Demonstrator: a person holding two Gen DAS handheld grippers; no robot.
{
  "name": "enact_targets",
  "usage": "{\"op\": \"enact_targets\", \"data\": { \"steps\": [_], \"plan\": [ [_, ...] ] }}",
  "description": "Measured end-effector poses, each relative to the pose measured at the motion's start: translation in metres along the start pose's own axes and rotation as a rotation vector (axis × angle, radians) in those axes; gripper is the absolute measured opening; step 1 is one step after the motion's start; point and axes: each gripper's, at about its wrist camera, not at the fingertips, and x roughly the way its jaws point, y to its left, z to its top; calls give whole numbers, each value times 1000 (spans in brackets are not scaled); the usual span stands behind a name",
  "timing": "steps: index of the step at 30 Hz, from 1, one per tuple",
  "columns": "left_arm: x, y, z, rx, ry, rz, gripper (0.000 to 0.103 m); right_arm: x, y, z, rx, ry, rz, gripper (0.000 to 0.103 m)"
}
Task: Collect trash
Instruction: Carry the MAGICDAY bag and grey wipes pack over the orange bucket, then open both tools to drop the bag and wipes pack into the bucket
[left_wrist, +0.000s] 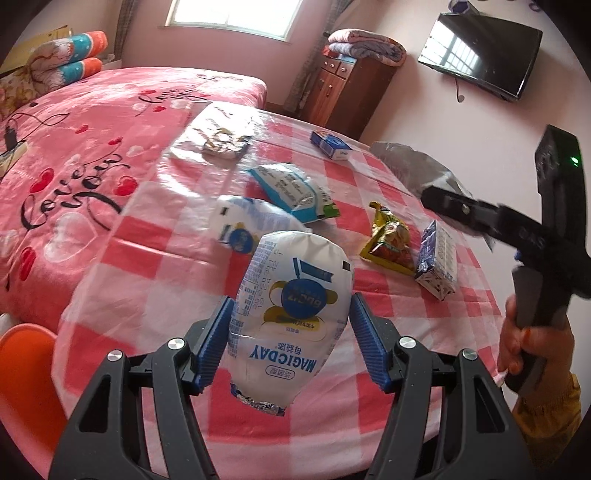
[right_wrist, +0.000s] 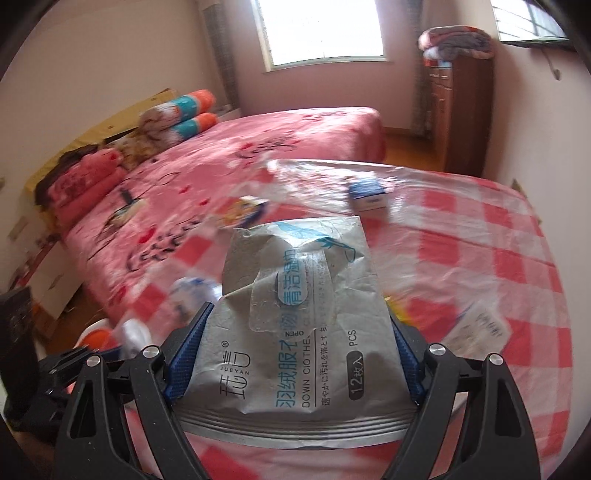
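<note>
Bedroom, pink bed (left_wrist: 92, 122) behind a worktop (left_wrist: 155, 273) in red-checked cloth. Your left tongs (left_wrist: 290, 339) are clenched on a white MAGICDAY pouch (left_wrist: 291, 314), lifted above the worktop's near edge. Your right tongs (right_wrist: 295, 354) grasp a grey wipes pack (right_wrist: 295, 325) by its sides, also raised. Left on the worktop: yellow snack wrapper (left_wrist: 389, 240) and small carton (left_wrist: 437, 262) toward the right edge, blue box (left_wrist: 330, 145) at the far edge.
</note>
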Motion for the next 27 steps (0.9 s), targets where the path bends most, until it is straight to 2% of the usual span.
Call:
{"op": "enact_targets", "data": {
  "steps": [10,16,23,27],
  "plan": [
    [-47,53,-23,-80,-45,98,65,1,96,-16,-114,65,226,84],
    [-80,99,-46,-168,-59,203,65,5,162,-25,-200,114,367,85],
    [-111,159,-75,-291,-78,334,65,16,234,-39,-341,158,459,85],
    [-122,186,-88,-356,-92,372,65,30,268,-48,-400,182,486,86]
  ]
}}
